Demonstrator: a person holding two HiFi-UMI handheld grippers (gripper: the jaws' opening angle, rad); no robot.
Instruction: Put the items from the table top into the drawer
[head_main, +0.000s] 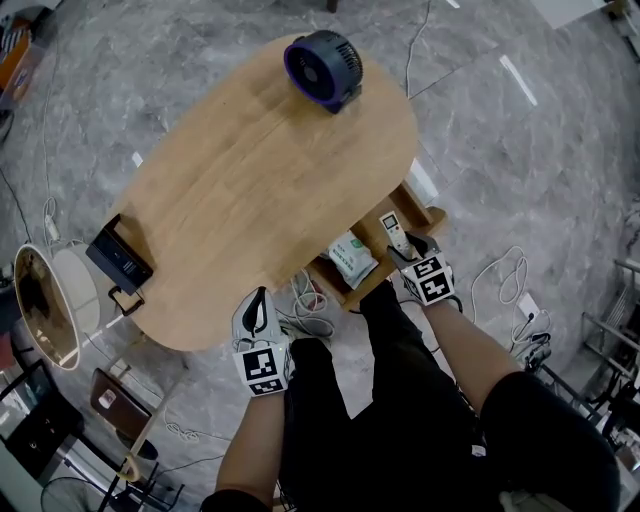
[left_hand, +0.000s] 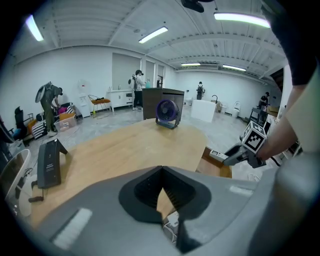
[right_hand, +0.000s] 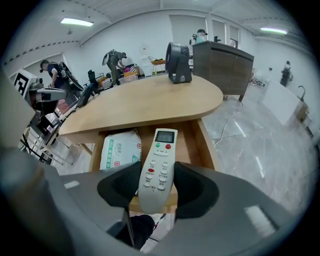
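Note:
A white remote control (right_hand: 159, 160) is clamped between the pads of my right gripper (right_hand: 156, 182), which is shut on it. It hangs over the open wooden drawer (head_main: 428, 212) at the table's near right side. In the head view the remote (head_main: 396, 233) points into the drawer from the right gripper (head_main: 405, 250). A white and green packet (head_main: 352, 259) lies in the drawer's left part. My left gripper (head_main: 259, 305) hovers at the near edge of the wooden table (head_main: 250, 170), jaws together and holding nothing. A purple fan (head_main: 325, 66) and a black device (head_main: 120, 260) stand on the table.
White cables (head_main: 312, 308) lie on the floor under the table's near edge. A round white lamp shade (head_main: 50, 300) stands left of the table, with a chair (head_main: 110, 400) near it. The person's dark trouser legs fill the bottom of the head view. People stand far off in the room.

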